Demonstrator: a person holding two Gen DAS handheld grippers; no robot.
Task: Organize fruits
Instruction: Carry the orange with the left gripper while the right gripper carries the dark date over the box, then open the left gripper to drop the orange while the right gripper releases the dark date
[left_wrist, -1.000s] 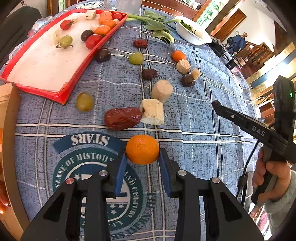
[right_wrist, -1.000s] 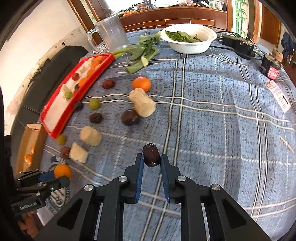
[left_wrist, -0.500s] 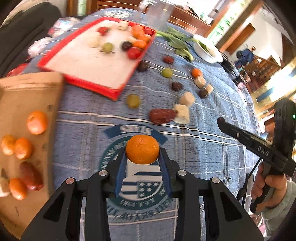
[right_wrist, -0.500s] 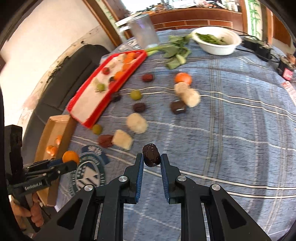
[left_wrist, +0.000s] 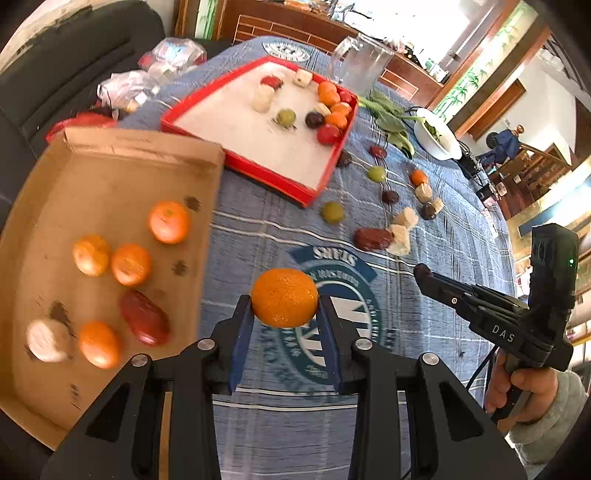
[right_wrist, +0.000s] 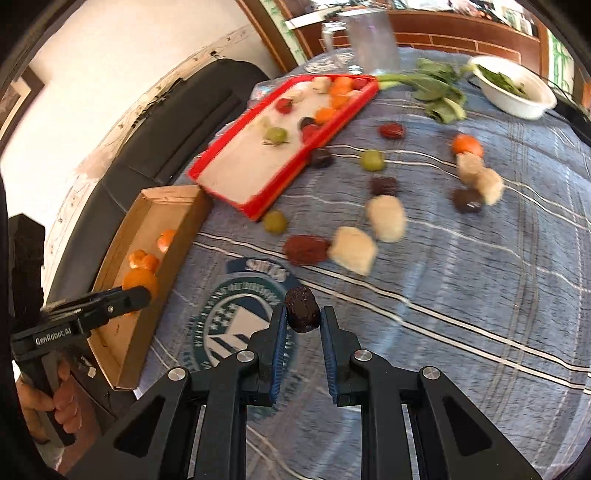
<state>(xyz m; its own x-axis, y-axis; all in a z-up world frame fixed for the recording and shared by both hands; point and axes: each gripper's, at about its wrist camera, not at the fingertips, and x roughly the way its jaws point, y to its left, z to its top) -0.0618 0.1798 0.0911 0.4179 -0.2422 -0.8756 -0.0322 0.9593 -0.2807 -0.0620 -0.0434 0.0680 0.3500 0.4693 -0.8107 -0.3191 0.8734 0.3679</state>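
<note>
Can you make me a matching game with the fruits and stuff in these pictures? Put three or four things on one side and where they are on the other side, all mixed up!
Things:
1. round orange tangerine
2. dark wrinkled dried date
3. green leafy vegetables
4. long red jujube

Places:
A. in the white round bowl
B. between the fingers of the left gripper
C. lying in the brown cardboard box
D. between the fingers of the right gripper

Pairs: 1-B, 2-D, 3-A, 4-C
</note>
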